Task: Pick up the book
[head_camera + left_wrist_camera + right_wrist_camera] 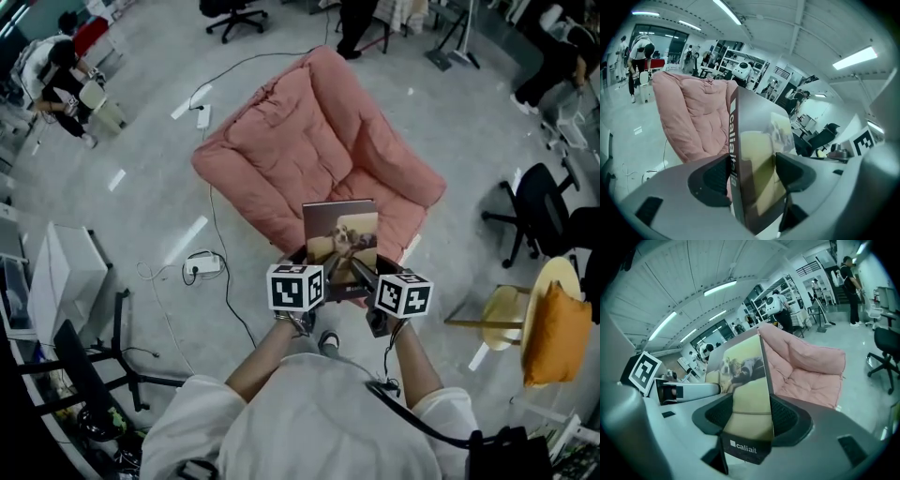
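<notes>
The book (340,234) has a brown cover with a picture of a dog on a yellow sofa. It is held up in the air in front of the pink armchair (309,141), cover facing me. My left gripper (328,274) is shut on its lower left corner, and my right gripper (356,272) is shut on its lower right part. In the left gripper view the book (757,159) stands between both pads, spine toward the camera. In the right gripper view the book (745,394) is clamped between the two dark pads.
The pink armchair (693,117) stands on a grey floor with a white cable and power strip (202,265) to its left. A black office chair (544,211) and a wooden stool with an orange cushion (553,328) stand at the right. People work at desks far off.
</notes>
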### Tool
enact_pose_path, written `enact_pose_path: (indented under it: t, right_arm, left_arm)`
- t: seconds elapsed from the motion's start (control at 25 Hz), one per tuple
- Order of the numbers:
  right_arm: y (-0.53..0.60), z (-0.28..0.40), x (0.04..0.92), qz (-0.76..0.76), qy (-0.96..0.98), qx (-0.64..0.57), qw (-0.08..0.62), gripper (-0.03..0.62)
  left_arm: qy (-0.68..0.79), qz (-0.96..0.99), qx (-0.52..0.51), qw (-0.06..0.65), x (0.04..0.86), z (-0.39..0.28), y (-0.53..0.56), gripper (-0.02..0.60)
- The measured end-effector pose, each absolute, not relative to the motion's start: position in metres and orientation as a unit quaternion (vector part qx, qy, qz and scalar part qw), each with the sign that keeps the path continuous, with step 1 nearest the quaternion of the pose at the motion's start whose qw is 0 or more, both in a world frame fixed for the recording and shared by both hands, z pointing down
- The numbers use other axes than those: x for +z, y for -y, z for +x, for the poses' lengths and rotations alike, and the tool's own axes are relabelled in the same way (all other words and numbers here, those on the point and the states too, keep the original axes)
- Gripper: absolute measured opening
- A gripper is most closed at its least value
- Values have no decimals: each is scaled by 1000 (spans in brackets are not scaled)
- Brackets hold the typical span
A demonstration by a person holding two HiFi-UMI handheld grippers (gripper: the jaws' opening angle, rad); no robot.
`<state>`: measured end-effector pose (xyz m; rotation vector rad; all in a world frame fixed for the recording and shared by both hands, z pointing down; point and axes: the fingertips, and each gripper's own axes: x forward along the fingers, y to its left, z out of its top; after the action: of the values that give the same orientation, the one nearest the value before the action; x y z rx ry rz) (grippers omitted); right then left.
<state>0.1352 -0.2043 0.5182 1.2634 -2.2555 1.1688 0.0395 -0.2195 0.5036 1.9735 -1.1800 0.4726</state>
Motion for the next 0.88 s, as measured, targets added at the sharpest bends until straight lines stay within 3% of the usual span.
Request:
enact_pose_path:
  t: [0.48,0.88]
  right_arm:
    - [88,142,525,400,799,421,154,255]
    - [57,64,515,335,825,426,159,255]
  left_arm:
    - [509,746,199,379,505,48,97,307]
    - [575,706,191,365,488,-28,54,307]
